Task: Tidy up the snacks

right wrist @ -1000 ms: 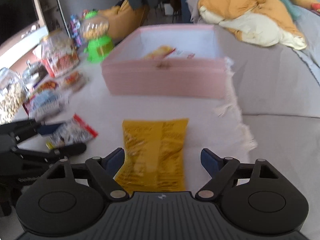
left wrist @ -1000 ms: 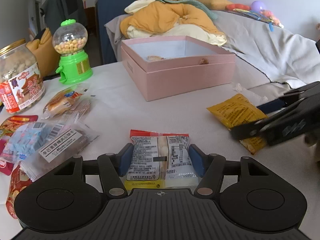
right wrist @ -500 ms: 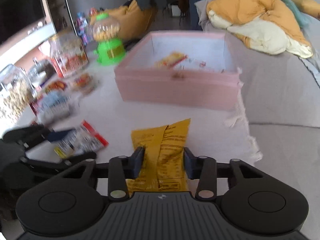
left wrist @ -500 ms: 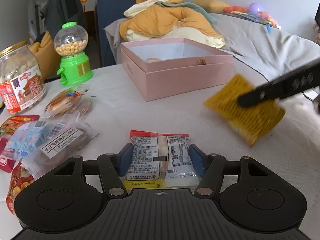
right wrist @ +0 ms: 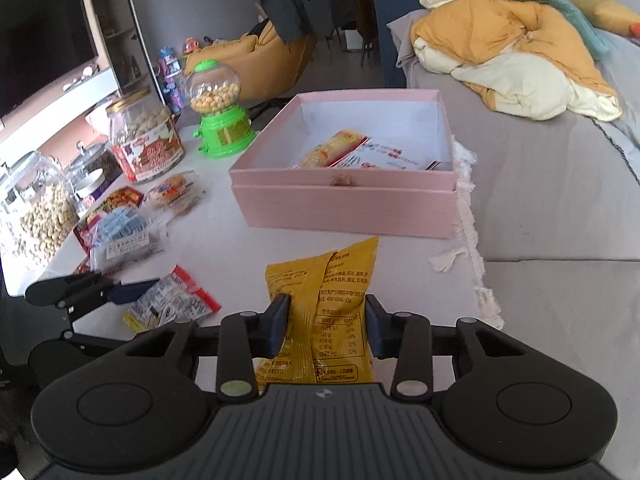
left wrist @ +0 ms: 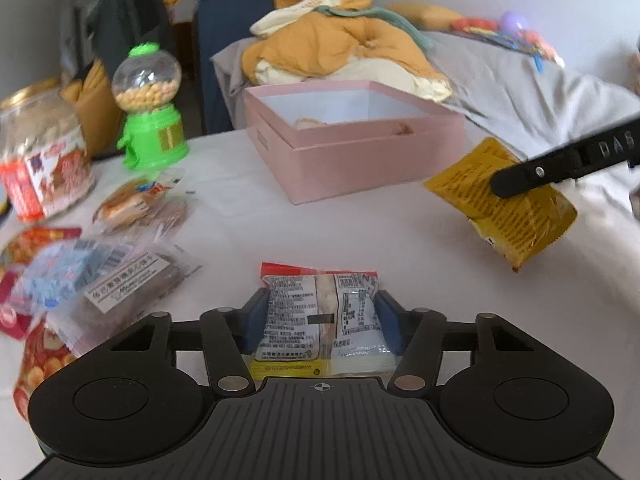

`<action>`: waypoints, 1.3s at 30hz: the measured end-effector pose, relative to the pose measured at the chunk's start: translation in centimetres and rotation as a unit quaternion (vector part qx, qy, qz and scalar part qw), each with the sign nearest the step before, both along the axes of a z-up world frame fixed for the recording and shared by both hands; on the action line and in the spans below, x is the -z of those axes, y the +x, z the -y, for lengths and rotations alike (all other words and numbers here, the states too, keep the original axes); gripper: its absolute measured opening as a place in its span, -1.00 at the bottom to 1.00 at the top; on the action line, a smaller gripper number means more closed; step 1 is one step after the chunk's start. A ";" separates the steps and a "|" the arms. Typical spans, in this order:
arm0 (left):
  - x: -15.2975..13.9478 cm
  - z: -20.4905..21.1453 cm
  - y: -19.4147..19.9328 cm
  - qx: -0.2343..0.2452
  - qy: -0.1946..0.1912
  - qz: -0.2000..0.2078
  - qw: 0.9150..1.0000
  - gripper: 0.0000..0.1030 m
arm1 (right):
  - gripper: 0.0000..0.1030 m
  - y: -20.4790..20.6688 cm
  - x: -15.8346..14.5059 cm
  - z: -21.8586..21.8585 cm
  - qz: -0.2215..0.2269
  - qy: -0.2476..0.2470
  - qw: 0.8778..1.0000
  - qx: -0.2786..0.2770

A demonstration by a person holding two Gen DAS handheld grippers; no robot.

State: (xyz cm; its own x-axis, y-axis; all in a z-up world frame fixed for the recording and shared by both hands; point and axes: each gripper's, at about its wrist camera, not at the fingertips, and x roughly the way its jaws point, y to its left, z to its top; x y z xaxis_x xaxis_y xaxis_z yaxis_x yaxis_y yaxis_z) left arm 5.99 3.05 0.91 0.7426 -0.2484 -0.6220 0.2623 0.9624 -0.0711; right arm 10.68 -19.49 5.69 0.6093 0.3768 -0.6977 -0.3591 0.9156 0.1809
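A white-and-red snack packet (left wrist: pixel 320 312) lies flat on the white table between the fingers of my left gripper (left wrist: pixel 320 300). Its jaws are closing and the blue pads stand at the packet's side edges, without a clear squeeze. My right gripper (right wrist: pixel 326 312) is shut on a yellow snack bag (right wrist: pixel 320 280) and holds it above the table. In the left wrist view that yellow bag (left wrist: pixel 500 200) hangs tilted at the right under a black finger (left wrist: pixel 560 160). The open pink box (right wrist: pixel 344 204) stands just beyond, with a few snack packs (right wrist: pixel 340 148) inside.
Several loose snack packets (left wrist: pixel 120 288) lie at the table's left. Behind them stand a green gumball machine (left wrist: pixel 152 120) and a labelled jar (left wrist: pixel 40 152), with glass jars (right wrist: pixel 36 208) further left. A grey sofa with a yellow jacket (left wrist: pixel 340 48) borders the table.
My right gripper shut on the yellow bag and lifted it off the table toward the pink box. My left gripper's jaws narrowed around the white-and-red packet without moving away.
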 end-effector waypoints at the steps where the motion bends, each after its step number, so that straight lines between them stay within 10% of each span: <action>1: -0.7 -0.3 0.3 0.000 -0.028 -0.002 1.000 0.17 | -0.24 0.1 -0.3 0.3 0.004 0.002 1.000 0.003; 9: -8.9 1.2 9.5 0.001 -0.139 0.128 0.982 0.26 | -0.24 1.2 -2.6 1.9 0.049 0.014 0.998 0.025; 13: -6.7 0.9 16.8 -0.051 -0.158 0.052 0.985 0.12 | -0.24 2.6 -2.1 2.1 0.041 0.016 0.998 0.039; 18: -6.4 -3.5 13.5 -0.056 -0.207 0.074 0.974 0.12 | -0.24 3.4 -3.1 2.5 0.062 0.023 0.996 0.052; 25: -6.6 -8.7 8.0 -0.077 -0.178 0.072 0.978 0.12 | -0.12 10.9 -5.7 -1.3 0.129 0.045 0.988 0.072; 33: -2.6 -18.2 1.4 -0.206 -0.151 0.031 0.966 0.12 | 0.25 12.0 -3.5 -6.1 0.067 0.013 0.996 0.051; 39: -1.0 -17.9 -1.0 -0.160 -0.138 -0.004 0.977 0.12 | 0.51 8.9 -2.4 -14.0 0.035 0.015 0.997 -0.062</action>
State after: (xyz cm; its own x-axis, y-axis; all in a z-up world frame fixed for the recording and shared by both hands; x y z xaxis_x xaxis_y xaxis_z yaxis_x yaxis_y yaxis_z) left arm 4.99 20.91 1.87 0.8053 -0.1631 -0.5699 -0.0504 0.9391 -0.3399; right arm 19.59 -5.45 8.13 0.6041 0.4721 -0.6420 -0.4814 0.8582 0.1780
